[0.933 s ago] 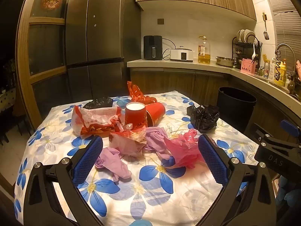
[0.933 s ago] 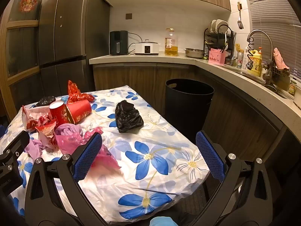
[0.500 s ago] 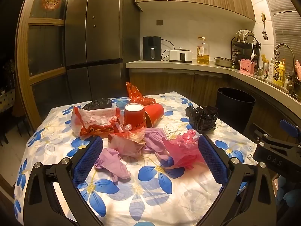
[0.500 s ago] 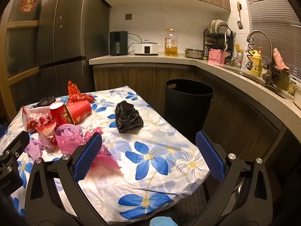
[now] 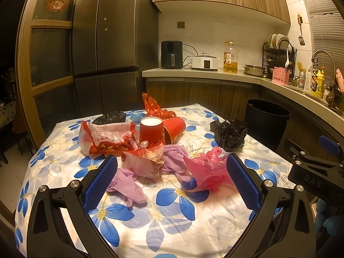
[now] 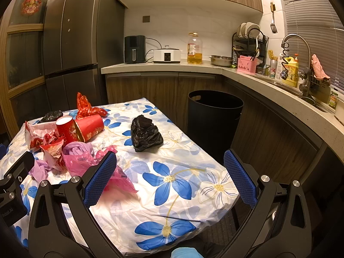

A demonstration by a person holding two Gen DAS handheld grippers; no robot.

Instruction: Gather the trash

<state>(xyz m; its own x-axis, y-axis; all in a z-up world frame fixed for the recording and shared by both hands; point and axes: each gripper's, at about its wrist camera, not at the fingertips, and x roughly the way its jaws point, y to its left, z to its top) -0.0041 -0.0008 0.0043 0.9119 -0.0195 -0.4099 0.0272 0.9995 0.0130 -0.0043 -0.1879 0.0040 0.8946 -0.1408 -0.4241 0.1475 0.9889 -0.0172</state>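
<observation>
Trash lies on the flowered tablecloth (image 5: 172, 221): a red snack wrapper (image 5: 105, 136), two red paper cups (image 5: 151, 131), one upright and one on its side, purple gloves (image 5: 126, 185), a pink plastic bag (image 5: 206, 169), a crumpled black bag (image 5: 231, 135) and a red foil scrap (image 5: 153, 107). A black trash bin (image 6: 215, 116) stands right of the table. My left gripper (image 5: 171, 181) is open and empty, just short of the gloves and pink bag. My right gripper (image 6: 169, 176) is open and empty over the table's right part, with the black bag (image 6: 146, 134) ahead.
Another small black bag (image 5: 109, 117) lies at the table's far left. A dark fridge (image 5: 107, 49) stands behind. The counter (image 6: 172, 66) carries an air fryer, cooker, oil bottle, dish rack and sink tap. The table's edge drops off to the right near the bin.
Both views have hardly shifted; the left gripper has drifted very slightly. Nothing on the table has moved and both grippers stay open.
</observation>
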